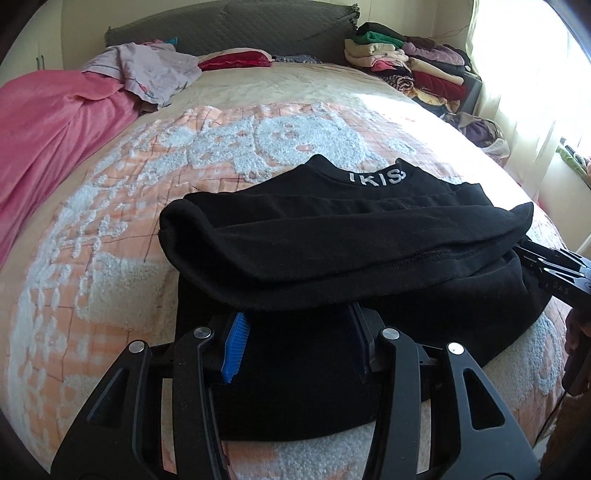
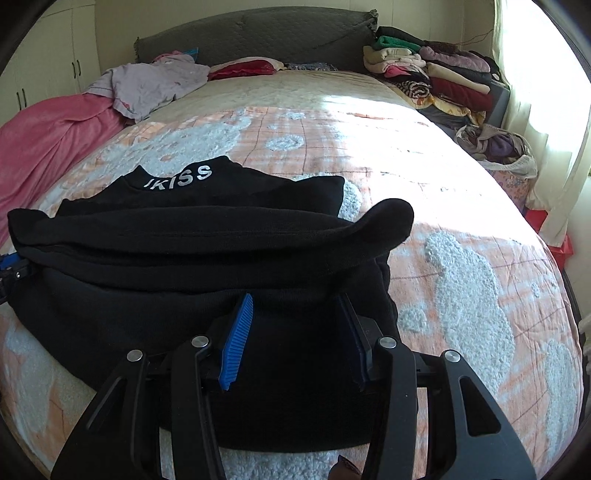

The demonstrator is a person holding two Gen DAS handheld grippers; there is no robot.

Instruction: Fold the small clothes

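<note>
A black top (image 1: 351,236) with white lettering on its collar (image 1: 376,176) lies on the peach and white bedspread (image 1: 110,221). Its near part is lifted into a thick fold stretched between both grippers. My left gripper (image 1: 295,310) holds the fold's left part, its fingertips hidden under the cloth and its blue pads (image 1: 234,347) standing apart. My right gripper (image 2: 295,299) grips the same top (image 2: 184,236) at the fold's right part in the same way. Each gripper shows in the other's view: the right gripper (image 1: 546,269) and the left gripper (image 2: 11,269).
A pink blanket (image 1: 55,122) and a lilac garment (image 1: 147,74) lie at the far left of the bed. Stacks of folded clothes (image 1: 413,62) sit at the far right by the grey headboard (image 1: 240,26). A bag of clothes (image 2: 498,147) stands beside the bed under the curtained window.
</note>
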